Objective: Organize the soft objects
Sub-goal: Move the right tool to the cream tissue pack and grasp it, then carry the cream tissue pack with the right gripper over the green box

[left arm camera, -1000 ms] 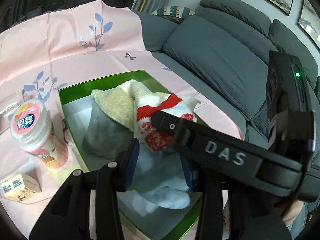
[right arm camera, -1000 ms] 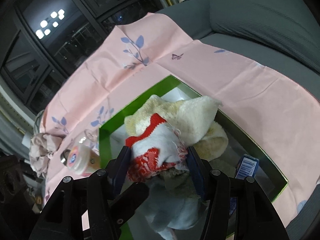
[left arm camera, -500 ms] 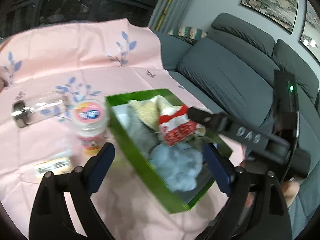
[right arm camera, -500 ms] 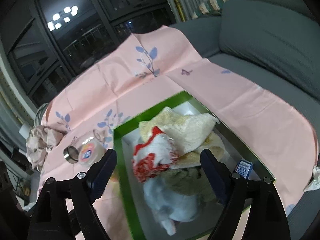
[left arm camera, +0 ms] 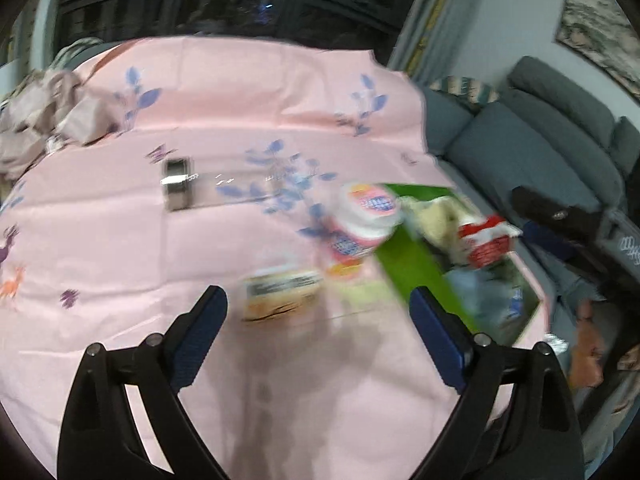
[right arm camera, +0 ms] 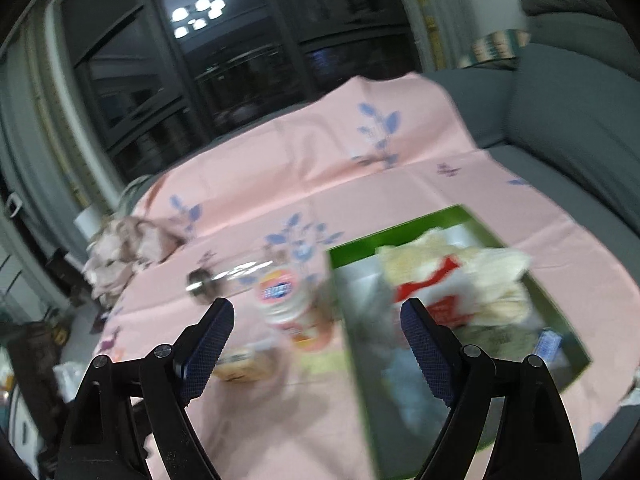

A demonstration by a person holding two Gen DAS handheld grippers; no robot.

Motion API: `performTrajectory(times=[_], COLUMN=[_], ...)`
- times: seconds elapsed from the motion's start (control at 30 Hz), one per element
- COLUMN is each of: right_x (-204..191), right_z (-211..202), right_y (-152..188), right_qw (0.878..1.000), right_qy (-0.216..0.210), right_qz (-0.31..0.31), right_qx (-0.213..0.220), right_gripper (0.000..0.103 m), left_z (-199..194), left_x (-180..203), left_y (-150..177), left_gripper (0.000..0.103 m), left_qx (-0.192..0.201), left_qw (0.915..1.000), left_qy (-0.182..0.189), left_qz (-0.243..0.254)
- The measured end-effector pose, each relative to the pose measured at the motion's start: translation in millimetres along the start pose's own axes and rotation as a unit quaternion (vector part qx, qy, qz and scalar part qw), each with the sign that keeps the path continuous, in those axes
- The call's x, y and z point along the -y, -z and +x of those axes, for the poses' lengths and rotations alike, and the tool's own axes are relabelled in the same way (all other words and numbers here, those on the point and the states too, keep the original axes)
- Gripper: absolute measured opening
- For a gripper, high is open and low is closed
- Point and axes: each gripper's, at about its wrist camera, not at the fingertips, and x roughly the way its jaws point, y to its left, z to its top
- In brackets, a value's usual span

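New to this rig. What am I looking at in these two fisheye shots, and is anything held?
No robot arm: a person carries a two-finger gripper in each hand, with a fisheye camera on each looking forward along its fingers. One picture is from the left gripper, the other from the right gripper. The black prongs with blue pads at the bottom of each are that gripper's own fingers.

Both stand open with nothing between the pads; their jaws have just been opening. Both pictures are blurred.

The surface is a pink cloth. On it: a green box piled with soft items, including a red and white sock, a pink bottle beside the box, a small carton, and a clear jar lying on its side. A grey sofa is behind.
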Motion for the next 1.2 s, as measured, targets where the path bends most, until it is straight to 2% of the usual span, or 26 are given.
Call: performTrajectory(times=[0.07, 0.23, 0.33, 0.5, 0.6, 0.8, 0.87, 1.03, 1.1, 1.2], right_x=[-13.2, -51.5, -63.0, -63.2, -61.9, -55.7, -54.7, -52.7, -51.4, -50.1], right_z=[7.4, 41.4, 66.6, 109.4, 123.8, 148.9, 158.6, 171.1, 173.5, 172.6], right_y=[3.2, 17.1, 26.9, 43.7, 48.4, 54.8, 58.3, 63.0, 64.1, 64.1], right_qw=[1.0, 0.993, 0.989, 0.984, 0.984, 0.98, 0.976, 0.972, 0.97, 0.969], right_qy=[-0.027, -0.093, -0.109, -0.09, -0.083, -0.082, -0.086, -0.094, -0.106, -0.111], right_qz=[-0.008, -0.035, -0.041, -0.025, -0.023, 0.0, 0.009, 0.019, 0.027, 0.029], right_qx=[-0.013, -0.062, -0.095, -0.15, -0.159, -0.183, -0.198, -0.213, -0.218, -0.217], right_gripper=[0.086, 0.086, 0.086, 0.08, 0.08, 0.079, 0.074, 0.071, 0.07, 0.069], left_z=[4.9, 26.5, 41.2, 60.7, 69.7, 88.7, 91.6, 96.4, 96.4, 95.0], left_x=[-11.9, -39.5, -47.1, -56.1, -57.1, -57.8, -59.6, -58.8, -57.5, -51.7], left_y=[5.0, 16.6, 19.5, 18.7, 18.8, 20.5, 21.2, 21.9, 21.7, 21.5], left_gripper=[0.092, 0.092, 0.091, 0.091, 0.089, 0.086, 0.079, 0.063, 0.051, 0.05], left_qx=[-0.009, -0.027, -0.031, -0.028, -0.031, -0.05, -0.053, -0.058, -0.058, -0.061], left_qw=[0.9998, 0.9986, 0.9984, 0.9975, 0.9967, 0.9958, 0.9953, 0.995, 0.9949, 0.996], left_qy=[-0.016, -0.001, 0.005, 0.036, 0.049, 0.051, 0.053, 0.052, 0.055, 0.044], left_qz=[-0.01, -0.046, -0.046, -0.055, -0.057, -0.057, -0.062, -0.063, -0.062, -0.049])
